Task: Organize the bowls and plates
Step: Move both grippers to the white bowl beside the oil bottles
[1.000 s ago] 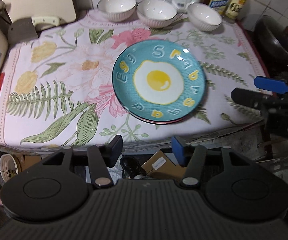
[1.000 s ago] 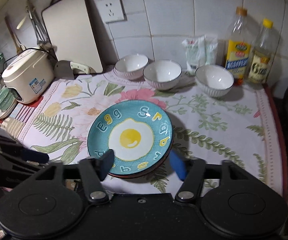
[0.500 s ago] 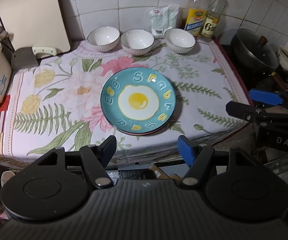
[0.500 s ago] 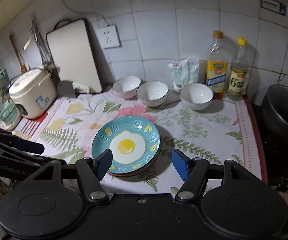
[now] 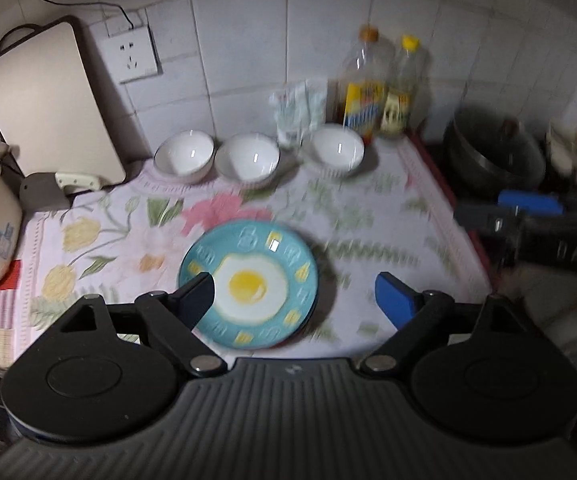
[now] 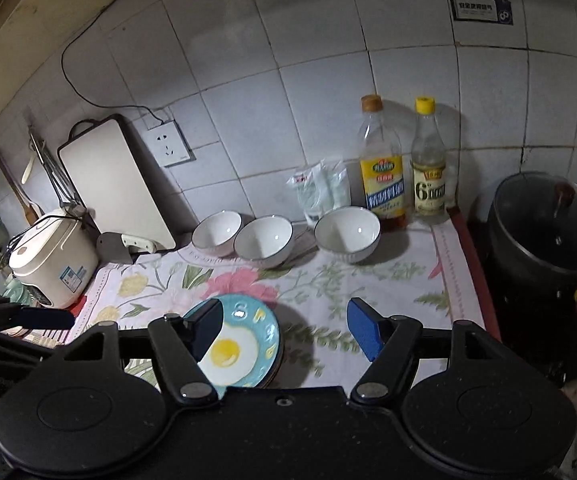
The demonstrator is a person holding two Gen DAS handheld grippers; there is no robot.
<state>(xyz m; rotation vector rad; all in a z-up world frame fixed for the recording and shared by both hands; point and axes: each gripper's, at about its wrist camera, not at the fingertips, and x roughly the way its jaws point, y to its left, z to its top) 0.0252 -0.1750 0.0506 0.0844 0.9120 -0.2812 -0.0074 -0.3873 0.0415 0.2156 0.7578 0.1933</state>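
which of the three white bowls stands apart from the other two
The right-hand bowl, in front of the yellow-labelled oil bottle. The left bowl and middle bowl sit side by side.

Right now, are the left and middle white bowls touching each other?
Cannot tell. In the right wrist view the left bowl and middle bowl overlap at their rims, with no visible gap or clear contact.

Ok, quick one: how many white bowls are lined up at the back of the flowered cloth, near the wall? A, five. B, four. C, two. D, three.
D: three white bowls stand in a row by the tiled wall, the left bowl, the middle bowl close beside it, and the right bowl set a little apart, in front of the two bottles.
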